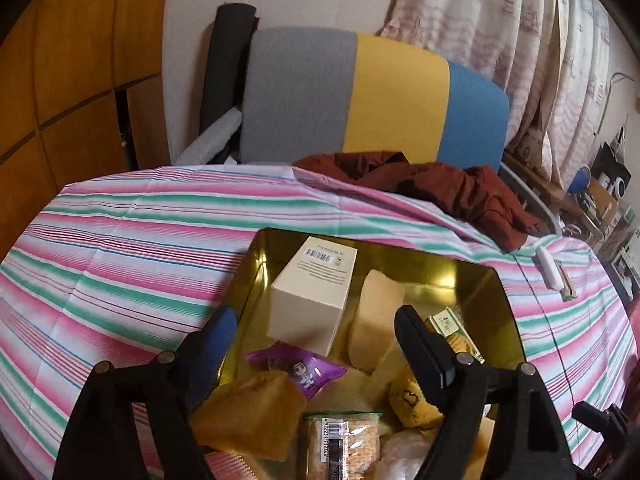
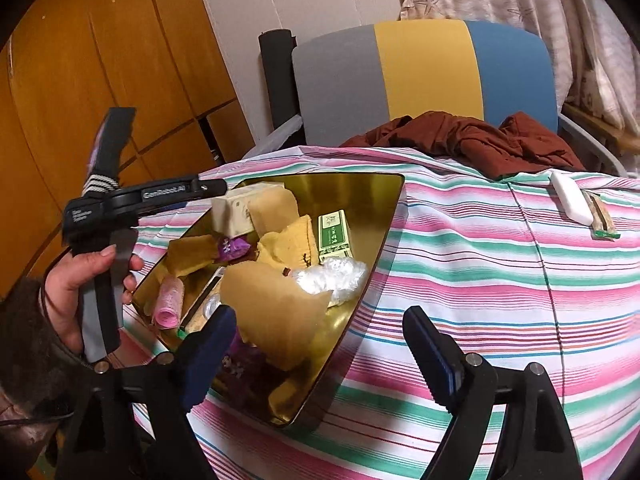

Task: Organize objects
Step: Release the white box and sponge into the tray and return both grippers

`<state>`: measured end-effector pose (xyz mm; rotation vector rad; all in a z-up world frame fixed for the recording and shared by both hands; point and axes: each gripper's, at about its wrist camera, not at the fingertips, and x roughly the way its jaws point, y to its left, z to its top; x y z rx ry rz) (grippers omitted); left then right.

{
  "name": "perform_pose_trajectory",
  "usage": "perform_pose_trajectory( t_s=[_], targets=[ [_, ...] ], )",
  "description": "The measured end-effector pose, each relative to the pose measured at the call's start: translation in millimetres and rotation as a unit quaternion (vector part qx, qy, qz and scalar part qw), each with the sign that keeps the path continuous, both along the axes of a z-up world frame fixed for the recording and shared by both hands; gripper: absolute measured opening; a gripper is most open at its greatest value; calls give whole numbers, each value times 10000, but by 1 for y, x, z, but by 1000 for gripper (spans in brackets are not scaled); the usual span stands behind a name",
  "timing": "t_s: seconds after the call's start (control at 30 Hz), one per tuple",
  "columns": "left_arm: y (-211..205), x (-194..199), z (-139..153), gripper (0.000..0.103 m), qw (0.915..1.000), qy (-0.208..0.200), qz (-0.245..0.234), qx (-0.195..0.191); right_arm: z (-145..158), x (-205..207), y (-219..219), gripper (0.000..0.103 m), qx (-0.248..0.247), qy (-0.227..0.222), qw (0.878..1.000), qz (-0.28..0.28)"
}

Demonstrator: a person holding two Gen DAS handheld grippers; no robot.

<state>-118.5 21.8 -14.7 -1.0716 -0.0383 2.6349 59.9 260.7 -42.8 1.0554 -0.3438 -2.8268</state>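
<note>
Left claw (image 1: pixel 316 344) angled down over gold tray (image 1: pixel 472 280), jaws wide apart, nothing clamped. Left hand (image 2: pixel 86 276) grips its handle at the tray's left edge. Right claw (image 2: pixel 320 344) also tilted down, jaws apart, empty, over the tray's near corner. Tray on striped worktop (image 2: pixel 500 280), holding white box (image 1: pixel 312 292), snack packets.

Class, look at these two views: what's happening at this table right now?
A person is sorting small things into a gold tin on a striped cloth. Both claws, left and right, are open and empty. The tin already holds a white box and snack packets. A white bar still lies outside on the cloth.
</note>
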Motion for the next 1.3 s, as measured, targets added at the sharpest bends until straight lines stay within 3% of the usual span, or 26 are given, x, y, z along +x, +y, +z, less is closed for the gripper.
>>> perform_pose_trajectory(
  t_s=[0.37, 0.8, 1.3],
  targets=[
    [9, 26, -2, 83, 9984, -140, -144, 530, -2, 3, 12, 86, -110, 14, 9998, -159],
    [60, 60, 9, 83, 9958, -34, -784, 475, -6, 7, 42, 86, -217, -85, 9977, -633],
    [116, 87, 8, 83, 9892, -178, -1424, 313, -12, 14, 92, 86, -288, -300, 9906, -1307]
  ],
)
